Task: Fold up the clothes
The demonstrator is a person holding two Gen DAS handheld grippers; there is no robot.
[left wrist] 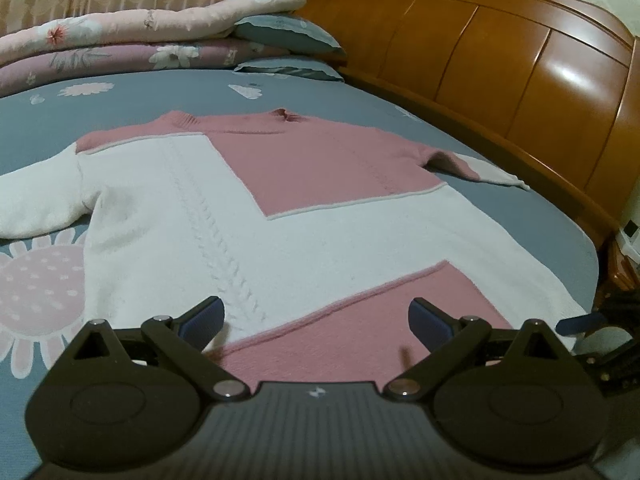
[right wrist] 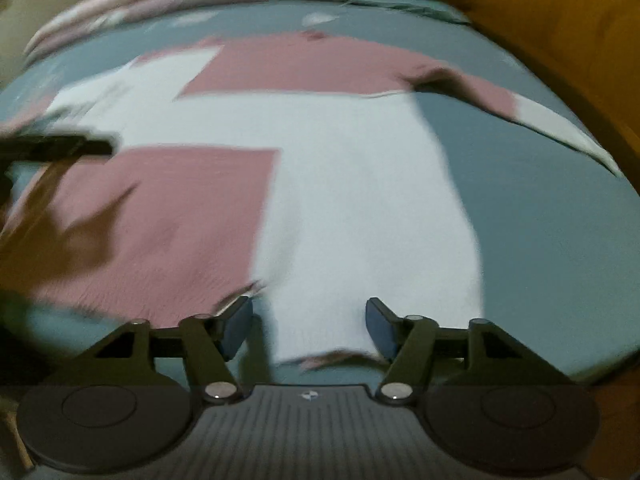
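Left gripper: fingers spread wide, nothing between them, poised over the pink hem panel of the sweater. Right gripper: fingers likewise spread and empty, at the white hem corner; this view is blurred.

Sweater: pink and white knit in blocks, cable stitch down the white front, laid flat and face up on the bed sheet, collar toward the far side. One white sleeve lies out to the left; the other, pink with a white cuff, reaches toward the headboard.

Bed sheet: grey-blue, with pale flower print. Folded floral quilts and grey pillows stacked at the far edge. Headboard: glossy brown wood, along the right.
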